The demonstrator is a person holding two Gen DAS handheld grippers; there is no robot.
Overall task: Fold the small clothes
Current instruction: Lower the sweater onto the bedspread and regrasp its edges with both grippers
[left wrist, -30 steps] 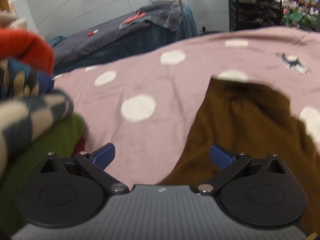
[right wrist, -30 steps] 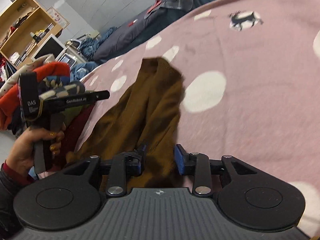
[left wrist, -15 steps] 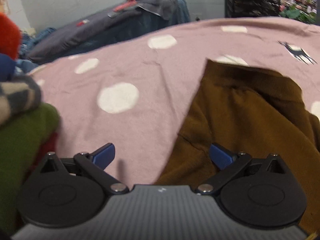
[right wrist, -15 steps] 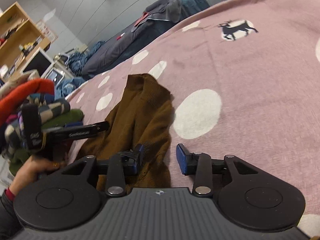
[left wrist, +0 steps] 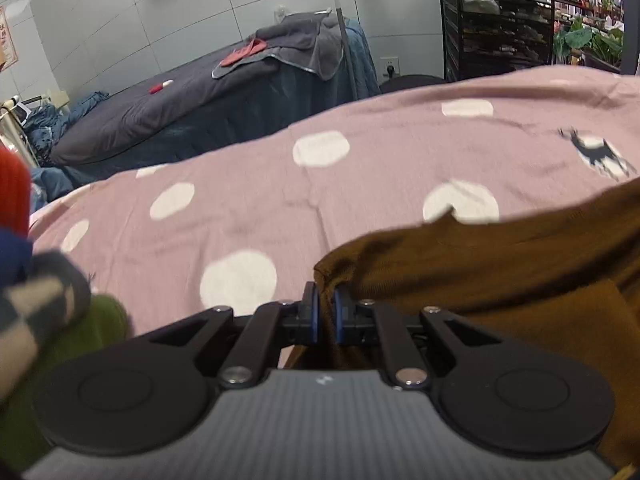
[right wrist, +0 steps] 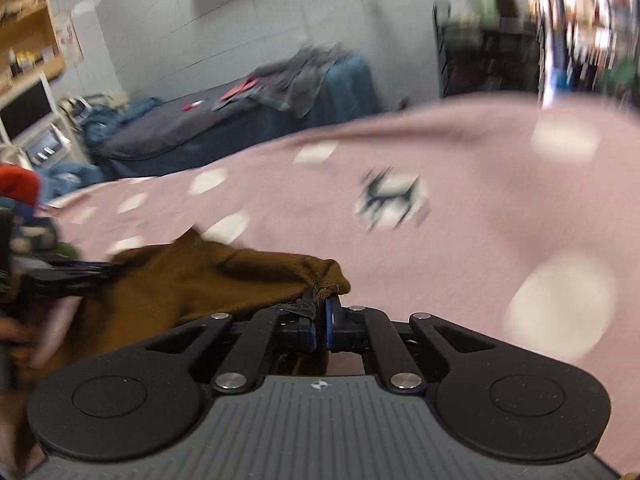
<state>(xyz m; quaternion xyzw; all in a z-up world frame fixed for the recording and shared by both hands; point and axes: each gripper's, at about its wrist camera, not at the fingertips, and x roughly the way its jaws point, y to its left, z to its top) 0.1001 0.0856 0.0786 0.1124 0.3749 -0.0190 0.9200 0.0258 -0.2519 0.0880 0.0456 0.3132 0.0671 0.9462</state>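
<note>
A brown knit garment (left wrist: 500,268) lies on the pink spotted bedspread (left wrist: 260,208). My left gripper (left wrist: 325,312) is shut on its left corner and holds that edge slightly raised. In the right wrist view the same garment (right wrist: 200,276) stretches to the left. My right gripper (right wrist: 320,316) is shut on its right corner, which bunches above the blue pads. The left gripper (right wrist: 100,270) shows at the garment's far left edge in that view, held by a hand. The right wrist view is blurred by motion.
A pile of clothes, red, checked and green (left wrist: 44,312), sits at the left edge of the bed. Beyond the bed stand a dark grey bed (left wrist: 192,108) with towels, a black shelf rack (left wrist: 492,36) and a wooden shelf (right wrist: 28,28).
Both grippers closed: they were open over the garment, and now each pinches a corner. The garment is pulled wide between them and lifted a little. The right camera tilted up.
</note>
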